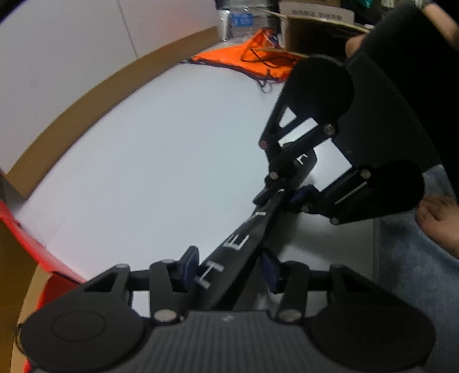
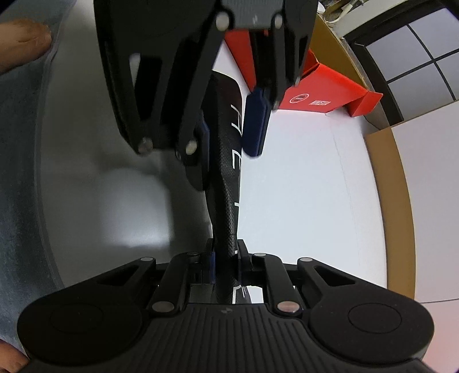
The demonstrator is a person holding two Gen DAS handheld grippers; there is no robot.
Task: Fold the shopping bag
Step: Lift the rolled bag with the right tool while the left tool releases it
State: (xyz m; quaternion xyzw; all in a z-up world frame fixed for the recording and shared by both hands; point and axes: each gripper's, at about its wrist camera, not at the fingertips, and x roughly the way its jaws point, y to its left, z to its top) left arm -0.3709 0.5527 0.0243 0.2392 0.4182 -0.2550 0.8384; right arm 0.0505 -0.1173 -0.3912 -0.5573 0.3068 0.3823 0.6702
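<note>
The shopping bag (image 1: 243,238) is black with white letters, folded into a narrow band and held above the white table (image 1: 157,157). My left gripper (image 1: 229,269) is open, its blue pads on either side of the band with gaps. My right gripper (image 1: 282,195) pinches the band further along. In the right wrist view my right gripper (image 2: 226,261) is shut on the bag (image 2: 226,186), which runs up between the spread pads (image 2: 255,126) of my left gripper (image 2: 229,132).
An orange drawstring bag (image 1: 252,57) lies at the table's far end beside a cardboard box (image 1: 312,31) and water bottles (image 1: 238,20). A red box (image 2: 321,86) stands by the brown cardboard border. A person's bare foot (image 1: 441,221) rests on blue-grey carpet.
</note>
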